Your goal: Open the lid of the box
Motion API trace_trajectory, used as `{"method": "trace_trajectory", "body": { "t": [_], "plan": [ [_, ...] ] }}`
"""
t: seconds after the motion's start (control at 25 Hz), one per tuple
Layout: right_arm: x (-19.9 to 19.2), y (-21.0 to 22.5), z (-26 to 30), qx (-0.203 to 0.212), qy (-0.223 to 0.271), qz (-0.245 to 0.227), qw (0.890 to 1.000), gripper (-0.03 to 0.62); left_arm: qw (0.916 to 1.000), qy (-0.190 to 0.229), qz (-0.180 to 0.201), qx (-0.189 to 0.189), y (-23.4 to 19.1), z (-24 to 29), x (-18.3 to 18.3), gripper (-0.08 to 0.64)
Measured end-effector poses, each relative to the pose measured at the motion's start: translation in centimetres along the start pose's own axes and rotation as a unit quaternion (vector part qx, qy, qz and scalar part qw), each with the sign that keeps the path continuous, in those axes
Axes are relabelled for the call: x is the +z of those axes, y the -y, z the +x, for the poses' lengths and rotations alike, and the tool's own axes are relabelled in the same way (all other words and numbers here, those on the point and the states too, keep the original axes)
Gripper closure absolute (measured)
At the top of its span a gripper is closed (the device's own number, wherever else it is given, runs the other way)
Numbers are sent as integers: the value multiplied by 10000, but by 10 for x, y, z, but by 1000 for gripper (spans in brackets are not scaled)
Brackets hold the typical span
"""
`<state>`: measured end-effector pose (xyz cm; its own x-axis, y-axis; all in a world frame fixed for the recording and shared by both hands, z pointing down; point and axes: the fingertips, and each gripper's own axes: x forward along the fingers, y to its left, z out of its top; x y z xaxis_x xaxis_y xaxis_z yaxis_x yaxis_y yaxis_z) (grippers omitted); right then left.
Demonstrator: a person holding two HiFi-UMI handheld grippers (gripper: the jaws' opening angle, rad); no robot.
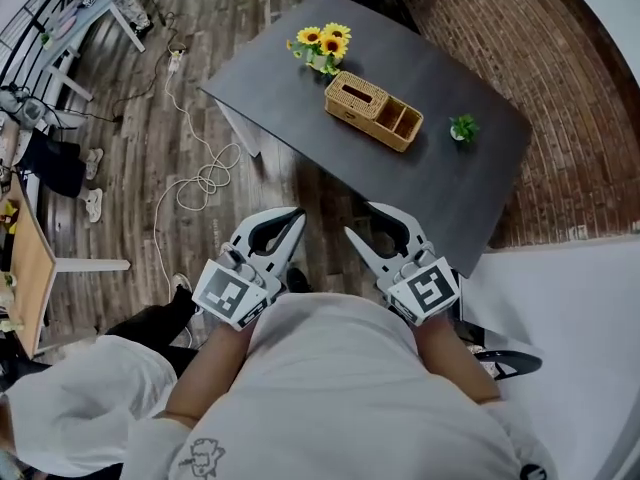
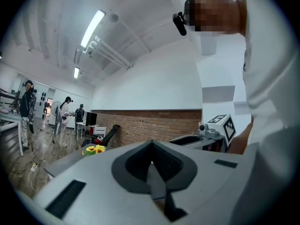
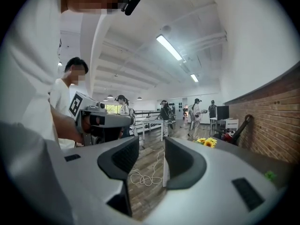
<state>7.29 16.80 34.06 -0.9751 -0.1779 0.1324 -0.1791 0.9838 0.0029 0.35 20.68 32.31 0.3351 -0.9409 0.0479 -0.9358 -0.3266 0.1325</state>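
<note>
A wicker box (image 1: pixel 370 108) stands on the dark grey table (image 1: pixel 300 118); one end has a slotted lid, the other has open compartments. Both grippers hang over the floor close to my torso, well short of the table and the box. In the head view my left gripper (image 1: pixel 297 215) shows its jaws together. In the left gripper view the left gripper (image 2: pixel 151 161) is shut with nothing between its pads. My right gripper (image 1: pixel 358 219) has its jaws apart, and in the right gripper view the right gripper (image 3: pixel 152 158) holds nothing in the gap. The box is hidden behind the jaws in both gripper views.
Sunflowers (image 1: pixel 322 43) stand at the table's far corner and a small green plant (image 1: pixel 463 126) near its right edge. A white cable (image 1: pixel 205 178) coils on the wooden floor to the left. A wooden desk (image 1: pixel 30 268) is at far left. People (image 3: pixel 165 116) stand in the background.
</note>
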Motion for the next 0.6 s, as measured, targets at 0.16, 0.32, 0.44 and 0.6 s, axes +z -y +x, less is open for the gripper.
{"method": "trace_trajectory", "body": {
  "t": [0.16, 0.32, 0.44, 0.6],
  "plan": [
    [1, -7, 25, -24, -47, 7, 10000, 405, 9999, -38, 0, -126, -20, -6, -1, 549],
    [5, -13, 49, -47, -55, -29, 10000, 402, 9998, -48, -34, -208, -39, -17, -2, 549],
    [5, -21, 68, -31, -79, -6, 10000, 400, 9997, -67, -93, -202, -53, -30, -5, 549],
    [5, -35, 86, 107, -135, -38, 9998, 397, 9997, -58, -185, -161, -66, -40, -8, 549]
  ]
}}
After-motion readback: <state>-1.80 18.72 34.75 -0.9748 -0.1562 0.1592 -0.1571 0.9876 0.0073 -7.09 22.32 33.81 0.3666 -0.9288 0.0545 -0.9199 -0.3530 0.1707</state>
